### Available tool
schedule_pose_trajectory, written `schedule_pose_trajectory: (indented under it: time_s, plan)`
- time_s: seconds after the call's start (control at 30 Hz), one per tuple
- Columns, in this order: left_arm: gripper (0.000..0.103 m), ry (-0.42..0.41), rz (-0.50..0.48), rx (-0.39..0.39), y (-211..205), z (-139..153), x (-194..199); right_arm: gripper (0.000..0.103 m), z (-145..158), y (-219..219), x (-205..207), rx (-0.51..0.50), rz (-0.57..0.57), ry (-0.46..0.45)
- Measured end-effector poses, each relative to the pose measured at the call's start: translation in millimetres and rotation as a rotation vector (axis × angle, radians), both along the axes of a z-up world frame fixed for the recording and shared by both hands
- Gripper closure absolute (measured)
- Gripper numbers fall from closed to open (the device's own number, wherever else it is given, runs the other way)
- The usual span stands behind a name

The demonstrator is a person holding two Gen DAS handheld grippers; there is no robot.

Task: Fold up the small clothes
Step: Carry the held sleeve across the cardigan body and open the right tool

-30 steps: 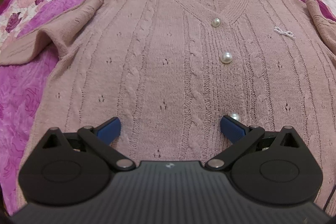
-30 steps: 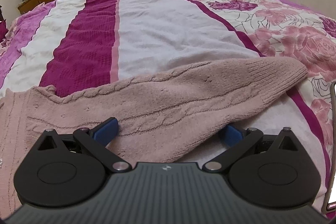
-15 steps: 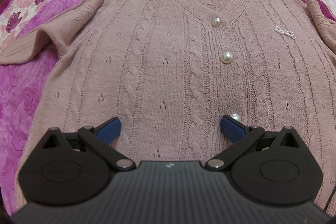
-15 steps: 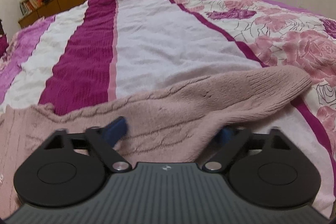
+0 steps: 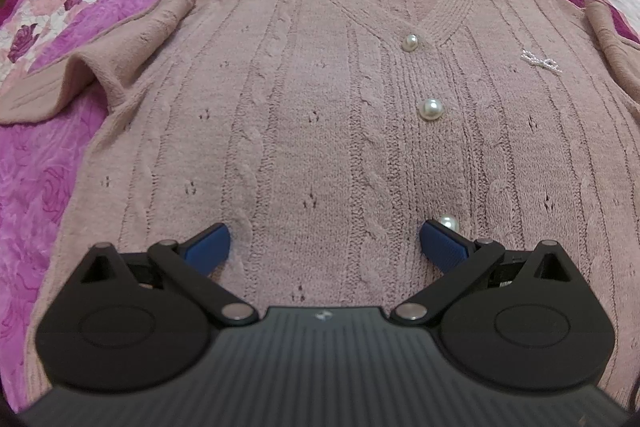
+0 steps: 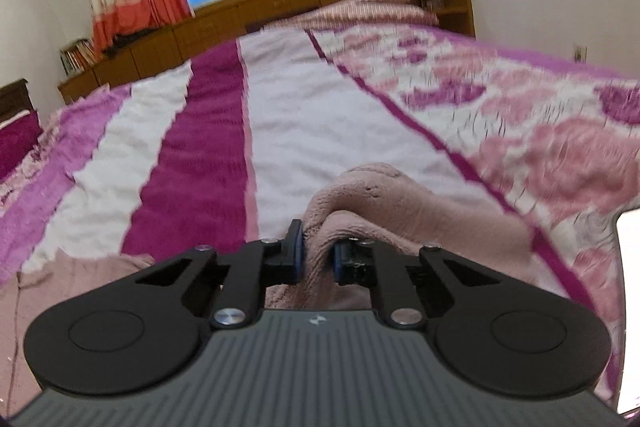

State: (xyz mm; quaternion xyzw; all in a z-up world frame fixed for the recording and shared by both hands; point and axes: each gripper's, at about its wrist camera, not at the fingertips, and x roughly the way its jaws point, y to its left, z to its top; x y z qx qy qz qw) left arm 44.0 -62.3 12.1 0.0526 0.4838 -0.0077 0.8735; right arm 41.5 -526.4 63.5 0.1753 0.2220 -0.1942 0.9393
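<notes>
The right gripper is closing on the pink sleeve. The sweater lies flat on the bed, off to its left, under the wide-open left gripper.

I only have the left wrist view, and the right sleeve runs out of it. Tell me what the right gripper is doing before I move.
Observer: The right gripper has its jaws closing, with the pink sleeve bunched between the blue pads.
Operator: Say where the rest of that sleeve lies.
Observer: It drapes to the right of the gripper onto the bedspread; no cuff shows.
Operator: Report anything near it.
Observer: A white object is cut off at the view's right edge; I cannot tell what it is.
</notes>
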Motion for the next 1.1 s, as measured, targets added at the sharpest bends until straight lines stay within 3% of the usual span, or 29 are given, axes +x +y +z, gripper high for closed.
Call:
schedule_pose_trajectory:
  time_s: [0.23, 0.47, 1.1]
  plan:
    - [0.000, -0.008, -0.016, -0.003, 1, 0, 0, 0.088, 46, 6, -31, -0.003, 0.001, -0.095]
    - [0.000, 0.000, -0.038, -0.034, 8, 9, 1, 0.088, 77, 35, -43, 0.003, 0.071, -0.118]
    - [0.000, -0.117, 0.005, -0.014, 71, 60, 5, 0.088, 126, 208, -18, -0.004, 0.300, -0.175]
